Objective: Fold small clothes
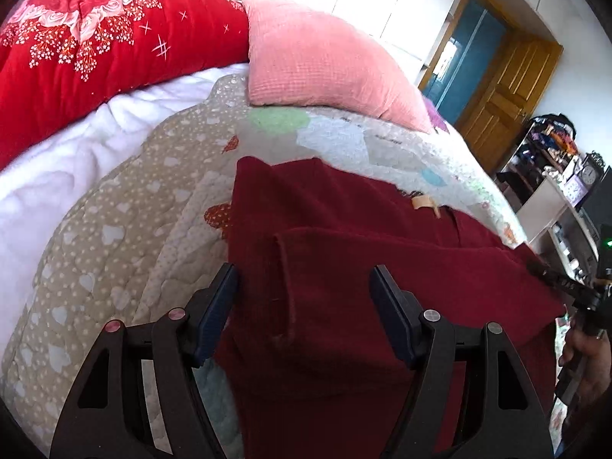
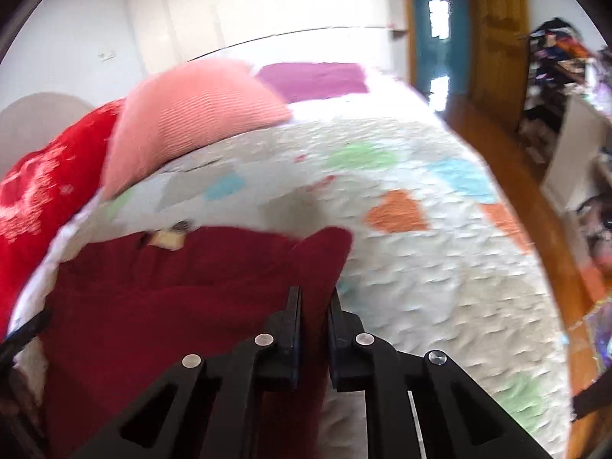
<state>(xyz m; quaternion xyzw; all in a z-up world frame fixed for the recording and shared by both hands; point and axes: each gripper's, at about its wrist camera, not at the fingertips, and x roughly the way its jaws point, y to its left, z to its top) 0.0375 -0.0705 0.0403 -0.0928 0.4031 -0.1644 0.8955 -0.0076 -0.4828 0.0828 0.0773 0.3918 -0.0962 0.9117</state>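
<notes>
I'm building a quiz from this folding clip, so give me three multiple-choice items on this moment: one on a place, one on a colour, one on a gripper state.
1. Where does the pink pillow lie?
A. on the floor
B. on the quilt beyond the garment
C. on top of the garment

2. What colour is the garment being folded?
A. dark red
B. navy
C. white

3. How does the right gripper stand?
A. wide open above the bed
B. out of view
C. closed on a fold of the garment

Answers:
1 B, it rests on the patchwork quilt, apart from the cloth.
2 A, both views show maroon fabric.
3 C, cloth is pinched between its fingers, while the left gripper is open.
</notes>
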